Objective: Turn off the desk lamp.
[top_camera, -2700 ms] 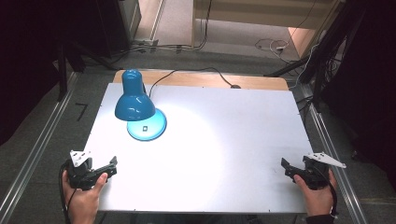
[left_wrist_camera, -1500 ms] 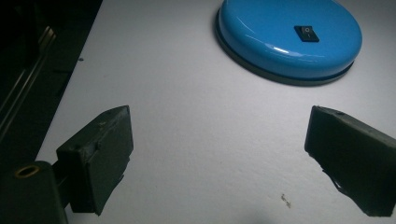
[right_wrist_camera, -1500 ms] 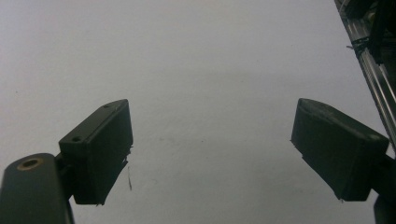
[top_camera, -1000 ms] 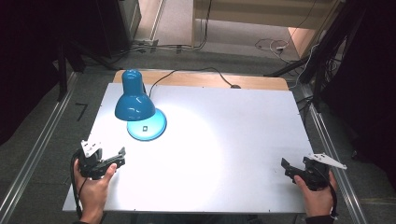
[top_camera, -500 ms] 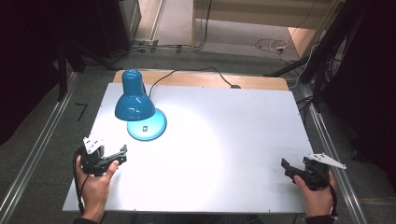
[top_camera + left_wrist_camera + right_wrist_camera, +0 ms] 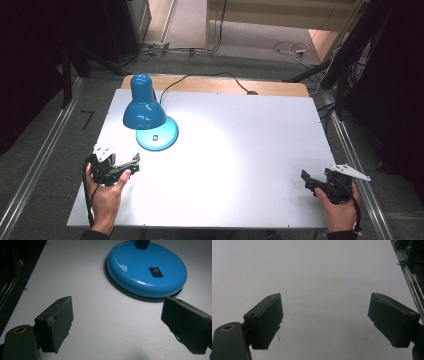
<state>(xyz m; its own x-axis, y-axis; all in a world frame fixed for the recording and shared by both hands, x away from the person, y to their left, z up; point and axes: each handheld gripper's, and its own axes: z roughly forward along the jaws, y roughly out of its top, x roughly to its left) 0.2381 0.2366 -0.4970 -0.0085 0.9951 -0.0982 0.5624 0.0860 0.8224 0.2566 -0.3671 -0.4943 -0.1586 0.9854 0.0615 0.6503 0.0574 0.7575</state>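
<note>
A blue desk lamp (image 6: 145,110) stands lit at the table's back left, its round base (image 6: 157,134) carrying a small black rocker switch (image 6: 156,272). My left gripper (image 6: 131,162) is open, held low just in front and to the left of the base (image 6: 147,270), nothing between its jaws. Near the table's front right corner my right gripper (image 6: 306,180) is open too, over bare table top. In the right gripper view its fingers (image 6: 265,320) frame empty grey surface.
The lamp's black cable (image 6: 210,77) runs off the back edge of the white table (image 6: 240,150). Metal rails (image 6: 350,150) line both sides. A bright pool of lamp light lies on the table's middle. More cables lie on the floor behind.
My left gripper has moved forward and right from the front left corner toward the lamp base. The right gripper has stayed put.
</note>
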